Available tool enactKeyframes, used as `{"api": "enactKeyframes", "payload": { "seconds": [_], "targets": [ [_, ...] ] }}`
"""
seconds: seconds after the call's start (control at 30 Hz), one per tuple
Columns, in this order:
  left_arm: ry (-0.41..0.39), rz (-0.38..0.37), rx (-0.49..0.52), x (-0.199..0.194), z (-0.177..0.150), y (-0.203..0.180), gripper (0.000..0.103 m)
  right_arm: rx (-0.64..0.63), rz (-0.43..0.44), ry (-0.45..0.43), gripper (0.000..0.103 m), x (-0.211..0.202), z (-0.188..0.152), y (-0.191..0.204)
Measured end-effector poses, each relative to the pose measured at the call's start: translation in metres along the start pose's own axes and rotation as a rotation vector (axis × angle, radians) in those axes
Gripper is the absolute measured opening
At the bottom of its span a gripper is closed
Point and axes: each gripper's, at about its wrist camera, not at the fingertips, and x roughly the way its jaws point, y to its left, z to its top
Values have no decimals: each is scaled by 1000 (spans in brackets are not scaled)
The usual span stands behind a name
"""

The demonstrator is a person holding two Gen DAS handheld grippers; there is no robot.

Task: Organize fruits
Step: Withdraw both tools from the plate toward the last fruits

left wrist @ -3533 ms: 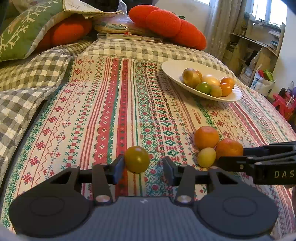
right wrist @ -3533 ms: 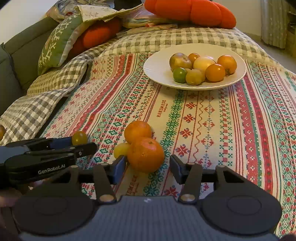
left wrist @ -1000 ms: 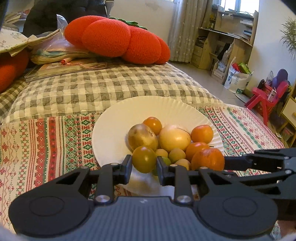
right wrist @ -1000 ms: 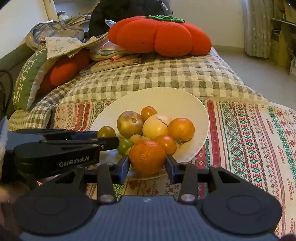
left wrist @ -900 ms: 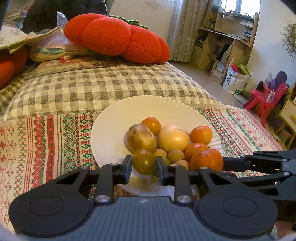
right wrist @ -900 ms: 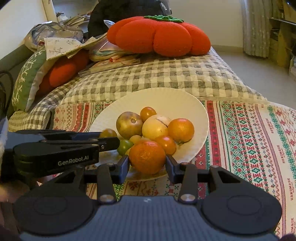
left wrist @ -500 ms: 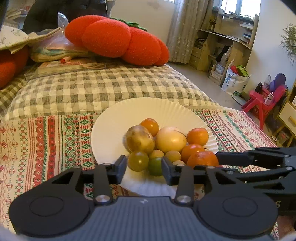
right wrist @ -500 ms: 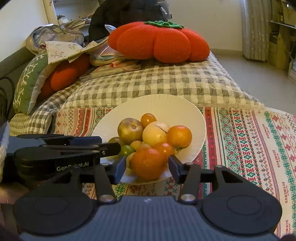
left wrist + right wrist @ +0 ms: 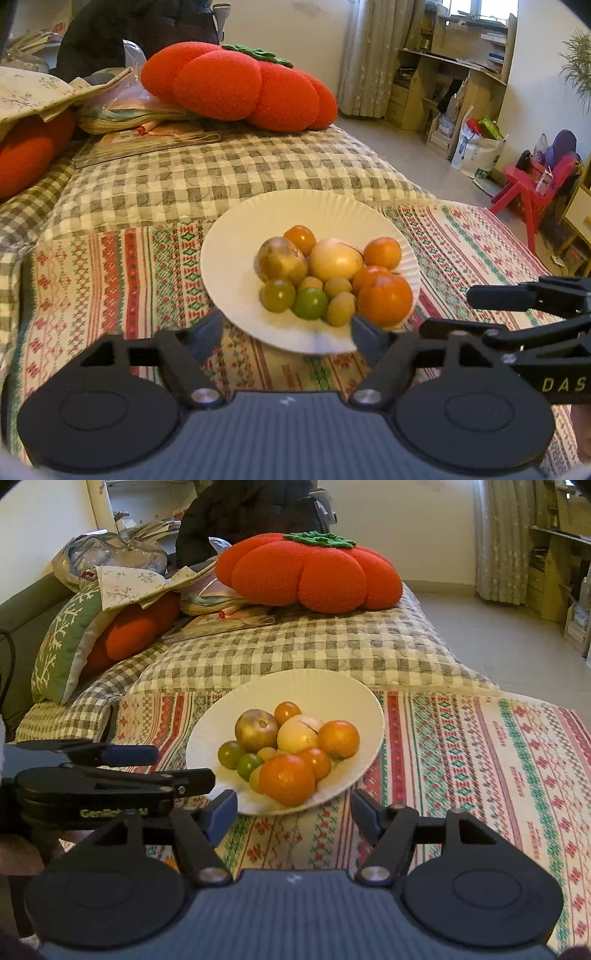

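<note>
Striped cloth (image 9: 110, 266) carries our white plate (image 9: 332, 686) heaped with fruits (image 9: 288, 749). Both the left gripper (image 9: 286, 328) and right gripper (image 9: 293, 814) gape wide, empty, just short of it. "DAS" shows only from the left wrist, "GenRo" only from the right.

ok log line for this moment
left gripper: open | right gripper: open | large orange: on plate

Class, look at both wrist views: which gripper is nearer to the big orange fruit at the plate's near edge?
Right. The right gripper, open, sits directly before the big orange fruit; the left gripper, also open, faces the greenish fruits farther left.
</note>
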Motion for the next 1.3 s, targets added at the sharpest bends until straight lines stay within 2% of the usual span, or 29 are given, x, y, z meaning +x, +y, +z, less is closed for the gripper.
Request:
{"api": "enactKeyframes", "payload": {
  "seconds": [0.07, 0.47, 0.63, 0.83, 1.03, 1.17, 1.3],
  "targets": [
    [15, 4, -4, -8, -4, -2, 79, 13, 7, 7, 71, -7, -5, -1],
    [56, 26, 26, -60, -36, -12, 85, 22, 7, 29, 78, -46, -33, 3],
    [65, 40, 68, -82, -62, -17, 88, 7, 21, 26, 81, -61, -45, 11],
    [113, 38, 104, -98, -100, -16, 88, 4, 27, 39, 82, -71, -64, 20],
    [149, -3, 109, -117, -133, -12, 88, 23, 23, 55, 82, -75, -82, 28],
    [158, -47, 154, -128, -150, -12, 88, 33, 27, 60, 82, -77, -91, 35],
    [162, -108, 181, -135, -162, -12, 88, -12, 12, 80, 83, -76, -99, 48]
  ]
}}
